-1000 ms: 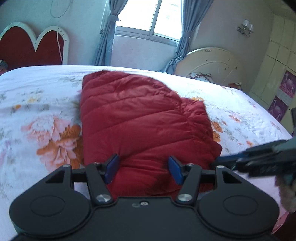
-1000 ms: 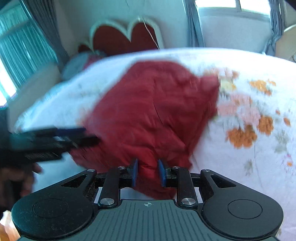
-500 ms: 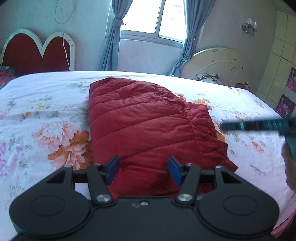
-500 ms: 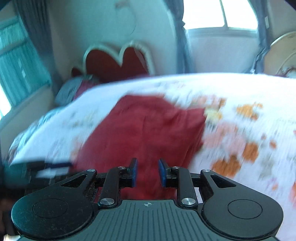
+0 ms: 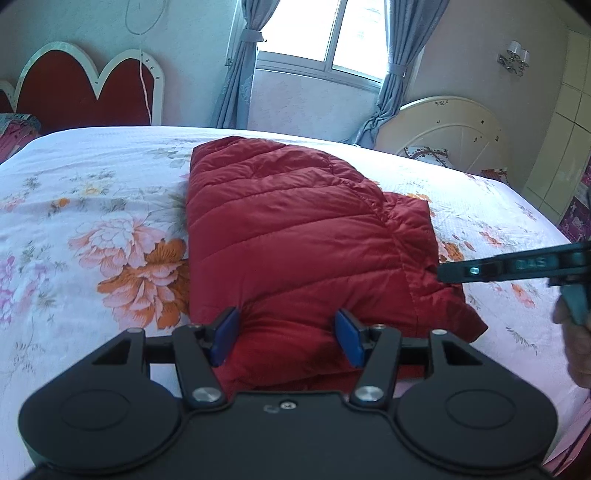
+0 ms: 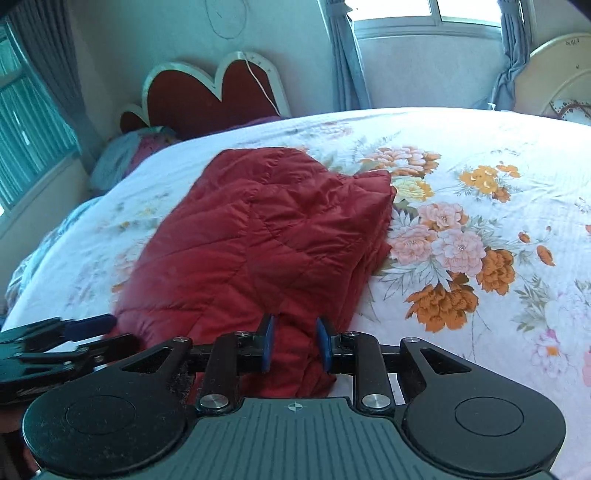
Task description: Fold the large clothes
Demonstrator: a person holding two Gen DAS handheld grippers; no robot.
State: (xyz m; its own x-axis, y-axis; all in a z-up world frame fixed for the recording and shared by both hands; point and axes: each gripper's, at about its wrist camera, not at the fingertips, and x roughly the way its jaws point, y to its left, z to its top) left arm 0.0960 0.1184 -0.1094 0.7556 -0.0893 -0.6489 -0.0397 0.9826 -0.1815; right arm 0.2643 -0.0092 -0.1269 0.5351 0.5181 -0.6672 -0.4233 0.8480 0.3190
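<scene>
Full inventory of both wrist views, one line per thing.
Quilted jacket: 1, red, folded, lying on the bed near its front edge.
Bedsheet: 1, white with pink and orange flowers, covering the bed.
Headboard: 1, red with white trim, heart-shaped, against the wall.
Curtains: 2, blue-grey, tied back either side of the window.
Window: 1, bright, far wall.
Wall lamp: 1, silver, upper right wall.
Left hand-held gripper: 1, black with blue pads, open above the jacket's near edge.
Right hand-held gripper: 1, black with blue pads, open, jacket fabric between the pads.
</scene>
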